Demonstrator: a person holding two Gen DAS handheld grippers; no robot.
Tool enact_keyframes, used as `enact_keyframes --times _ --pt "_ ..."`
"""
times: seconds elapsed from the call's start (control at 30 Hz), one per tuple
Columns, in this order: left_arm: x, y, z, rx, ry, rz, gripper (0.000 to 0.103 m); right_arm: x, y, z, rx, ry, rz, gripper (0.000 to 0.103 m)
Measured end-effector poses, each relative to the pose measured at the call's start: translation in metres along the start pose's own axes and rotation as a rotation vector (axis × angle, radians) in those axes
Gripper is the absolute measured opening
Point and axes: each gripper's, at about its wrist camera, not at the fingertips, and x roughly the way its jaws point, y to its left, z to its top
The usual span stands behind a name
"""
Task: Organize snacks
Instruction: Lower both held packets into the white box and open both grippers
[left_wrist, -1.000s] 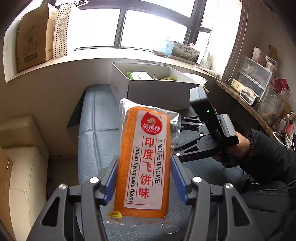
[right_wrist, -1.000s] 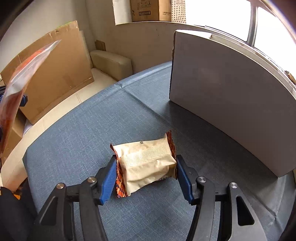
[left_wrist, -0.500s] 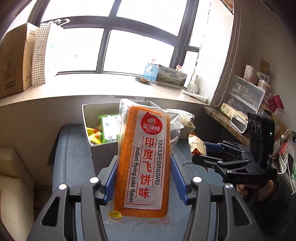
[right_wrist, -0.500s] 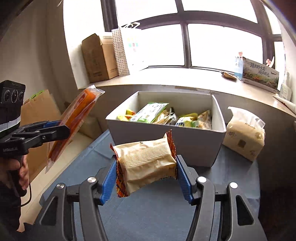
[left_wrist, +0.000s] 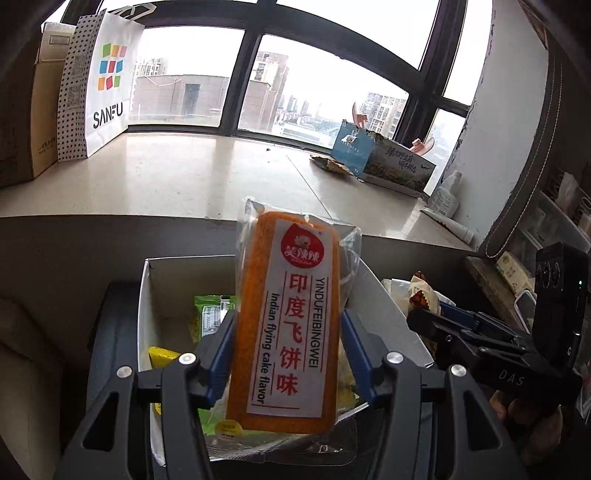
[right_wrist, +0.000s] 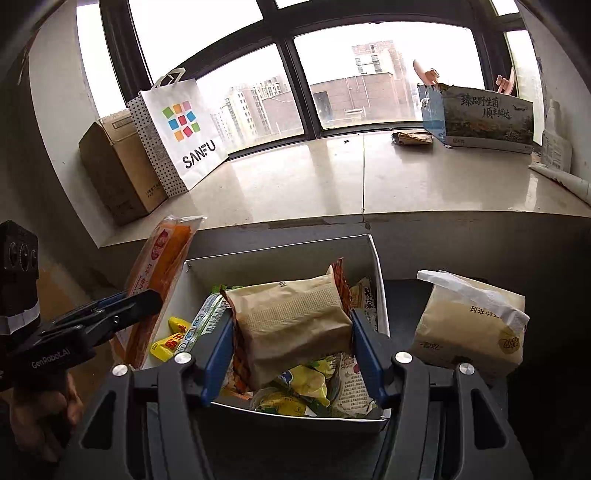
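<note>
A white box (right_wrist: 373, 258), already part-filled with snacks, sits below both grippers, by the windowsill with its "SANFU" paper bag (right_wrist: 181, 133). The left gripper (left_wrist: 288, 354) has its jaws pinching a long orange packet (left_wrist: 288, 325) reading "YINDUFEIBINGWEI, Indian flying cake flavor", long axis upright, at the box's left wall. The right gripper (right_wrist: 291, 350) clamps a tan snack pack (right_wrist: 291, 317) directly over the box's opening, so it seems nearer to dropping its load.
</note>
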Motion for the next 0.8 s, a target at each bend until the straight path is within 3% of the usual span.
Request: enact_keyframes --times 0.07,0.1,0.13,0.17,0.2,0.27,0.33,0.47,0.57,0.67,0.8 --pt "0.013 0.006 0.004 -0.001 0.030 0.014 0.065 0.010 -0.001 0.005 -0.002 0.004 -0.009 0.066" --pt "0.020 0.009 0.006 -0.009 0.058 0.014 0.078 0.014 -0.001 0.006 0.001 0.009 0.006 0.069" --pt "0.025 0.012 0.006 -0.015 0.082 0.029 0.094 0.018 -0.002 0.007 0.009 0.017 0.024 0.085" --pt "0.025 0.014 0.004 -0.013 0.082 0.040 0.101 0.020 -0.002 0.006 0.013 0.018 0.027 0.103" --pt "0.022 0.016 0.003 -0.013 0.066 0.049 0.103 0.020 -0.001 0.006 0.007 0.001 0.006 0.103" --pt "0.014 0.021 0.002 -0.034 0.040 0.052 0.103 0.016 -0.001 0.004 -0.007 -0.022 -0.040 0.103" --pt "0.004 0.023 0.001 -0.048 0.015 0.041 0.103 0.012 -0.001 0.003 -0.008 -0.018 -0.012 0.103" --pt "-0.029 0.016 -0.004 0.020 -0.098 0.064 0.103 -0.003 0.009 -0.001 -0.056 -0.071 -0.041 0.103" --pt "-0.056 0.005 -0.009 0.053 -0.183 0.172 0.103 -0.012 0.018 -0.006 -0.118 -0.076 -0.122 0.103" --pt "-0.091 -0.007 -0.018 0.086 -0.285 0.297 0.103 -0.033 0.032 -0.013 -0.170 -0.117 -0.135 0.103" --pt "-0.132 -0.017 -0.034 0.108 -0.347 0.261 0.103 -0.076 0.059 -0.022 -0.264 -0.225 -0.225 0.103"
